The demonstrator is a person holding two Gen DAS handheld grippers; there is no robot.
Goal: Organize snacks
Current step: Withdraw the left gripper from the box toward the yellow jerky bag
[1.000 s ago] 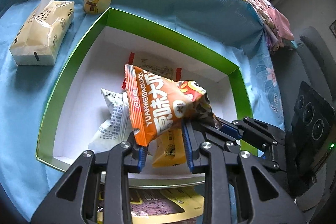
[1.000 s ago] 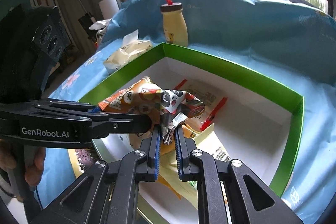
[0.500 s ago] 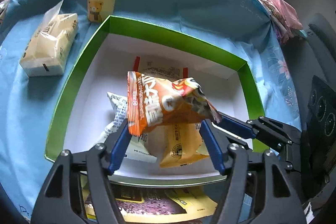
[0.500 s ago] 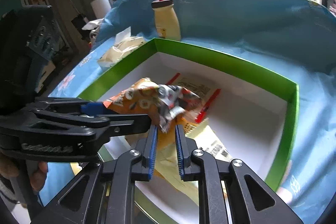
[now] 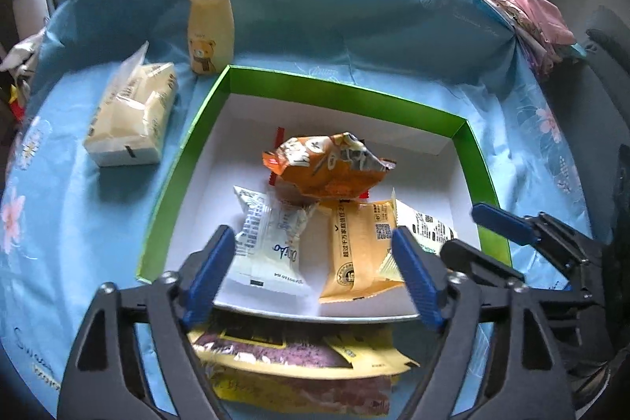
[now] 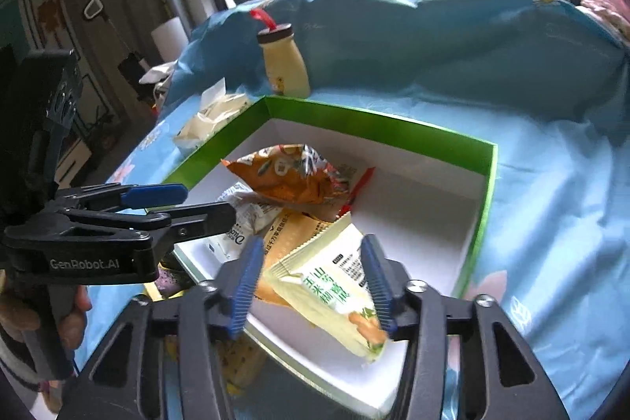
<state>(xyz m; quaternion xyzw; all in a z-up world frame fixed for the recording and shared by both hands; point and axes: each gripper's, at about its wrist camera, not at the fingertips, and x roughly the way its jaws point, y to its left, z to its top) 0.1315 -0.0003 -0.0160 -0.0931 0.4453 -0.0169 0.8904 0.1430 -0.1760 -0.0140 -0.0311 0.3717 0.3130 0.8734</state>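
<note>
The left gripper [image 5: 311,270] and right gripper [image 6: 311,286] were opening, with nothing clamped between the jaws. Beyond them, the orange snack bag [image 5: 327,168] was seen lying released inside the green box [image 5: 346,97]. Both grippers should probably be withdrawn without the packets being brushed.

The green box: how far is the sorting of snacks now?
Done: the orange snack bag and other packets lie inside the green box. In hand: nothing; the left hand-held gripper and right hand-held gripper are opening, empty. Left: a purple-yellow packet lies outside.
</note>
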